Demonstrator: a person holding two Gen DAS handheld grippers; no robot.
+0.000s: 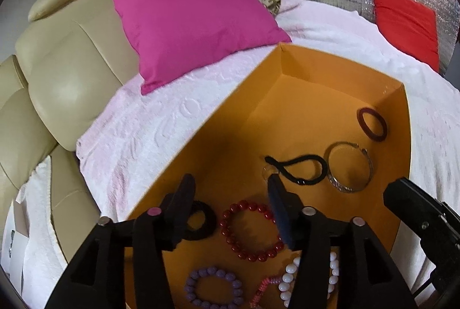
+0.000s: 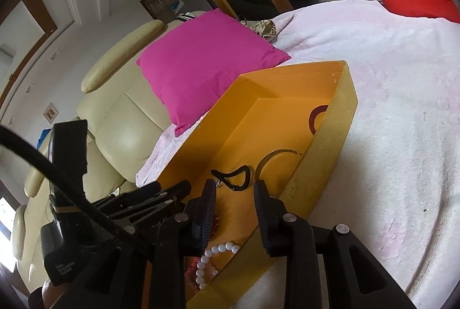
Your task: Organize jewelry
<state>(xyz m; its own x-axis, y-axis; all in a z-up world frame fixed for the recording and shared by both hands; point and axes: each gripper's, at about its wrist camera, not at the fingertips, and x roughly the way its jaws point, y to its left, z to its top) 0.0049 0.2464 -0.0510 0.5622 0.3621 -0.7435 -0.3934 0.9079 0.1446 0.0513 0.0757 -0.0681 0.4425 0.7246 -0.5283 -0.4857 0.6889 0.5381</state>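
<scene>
Red beads of the bracelet (image 1: 251,231) lay flat on the orange box (image 1: 302,79) floor, directly between the spread jaws of the left gripper (image 1: 230,194), while the right gripper (image 2: 234,188), also spread, hovered by the right wall.

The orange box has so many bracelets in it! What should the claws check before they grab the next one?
1. Left claw open and empty: ok, nothing sits between its fingers.
2. Right claw open and empty: ok.
3. Red round-bead bracelet lying free: ok, it lies flat, touching no other piece in view.
4. White pearl bead bracelet lying free: not ok, it touches the pink braided band.
5. Black cord loop separate from the silver metal bangle: cannot tell, they look very close.
6. Right claw over the shallow orange cardboard box: not ok, it straddles the box wall.
</scene>
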